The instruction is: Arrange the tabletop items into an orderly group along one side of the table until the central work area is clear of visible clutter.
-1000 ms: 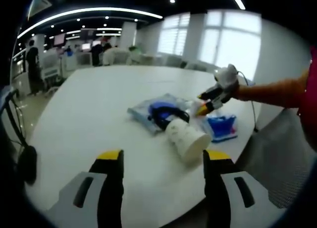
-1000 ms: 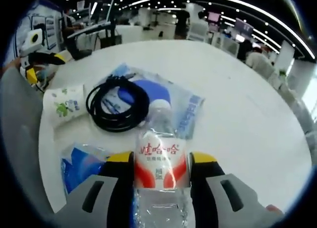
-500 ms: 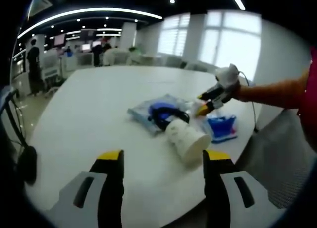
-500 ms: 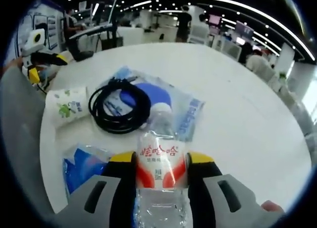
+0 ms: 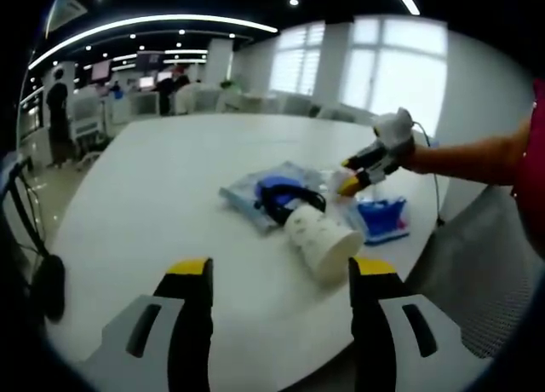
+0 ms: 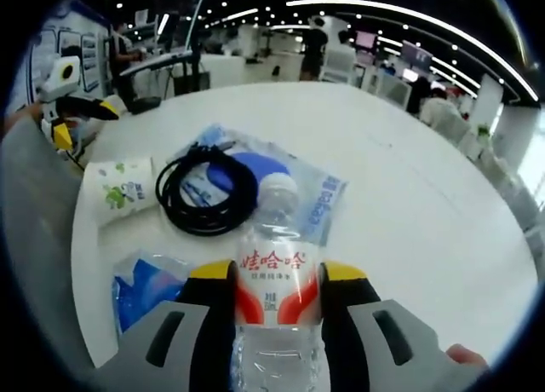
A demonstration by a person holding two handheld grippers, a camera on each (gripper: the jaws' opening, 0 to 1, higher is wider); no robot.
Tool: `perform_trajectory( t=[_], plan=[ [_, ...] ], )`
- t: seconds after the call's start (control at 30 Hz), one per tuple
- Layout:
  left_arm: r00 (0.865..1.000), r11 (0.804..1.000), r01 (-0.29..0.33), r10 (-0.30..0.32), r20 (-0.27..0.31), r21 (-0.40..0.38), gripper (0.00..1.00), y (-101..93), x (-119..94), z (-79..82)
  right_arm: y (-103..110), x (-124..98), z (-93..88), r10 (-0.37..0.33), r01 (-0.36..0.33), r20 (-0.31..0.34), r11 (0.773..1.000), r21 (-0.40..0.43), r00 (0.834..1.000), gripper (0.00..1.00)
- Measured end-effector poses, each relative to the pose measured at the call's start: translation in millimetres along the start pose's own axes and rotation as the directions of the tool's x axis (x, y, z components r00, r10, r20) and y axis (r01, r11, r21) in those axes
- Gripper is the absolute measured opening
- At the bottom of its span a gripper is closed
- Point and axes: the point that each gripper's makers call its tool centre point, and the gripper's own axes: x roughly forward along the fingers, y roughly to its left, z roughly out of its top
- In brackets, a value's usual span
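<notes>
The right gripper (image 6: pixel 274 281), clenched on the water bottle (image 6: pixel 274 268), had lifted it slightly near the cable coil (image 6: pixel 204 192); the left gripper (image 5: pixel 277 277) hung spread apart, unmoved, so tidying was barely underway

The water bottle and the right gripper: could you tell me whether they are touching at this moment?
Touching. In the right gripper view, the right gripper has both yellow-tipped jaws pressed against the sides of the water bottle at its red and white label, with no gap on either side.

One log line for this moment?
right gripper: shut on clear plastic water bottle | left gripper: open, hovering | white paper cup: on its side
</notes>
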Motion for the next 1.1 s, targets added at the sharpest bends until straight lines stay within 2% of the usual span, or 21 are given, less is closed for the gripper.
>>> perform_trajectory(
  t=[0.4,0.73,1.1],
  plan=[
    [1.0,1.0,-0.002,0.002,0.005,0.015,0.62,0.8,0,3.6,-6,-11,10.9,-0.023,0.022,0.049,0.999,0.028,0.999,0.38],
    [1.0,0.999,0.016,-0.017,0.025,0.043,0.62,-2.8,3,19.7,-10,-21,20.7,-0.046,0.042,0.093,0.998,0.052,0.995,0.38],
    [0.998,0.995,0.049,-0.053,0.04,0.087,0.62,-12.0,11,37.9,-11,-27,25.7,-0.065,0.059,0.111,0.996,0.059,0.992,0.38]
  ],
)
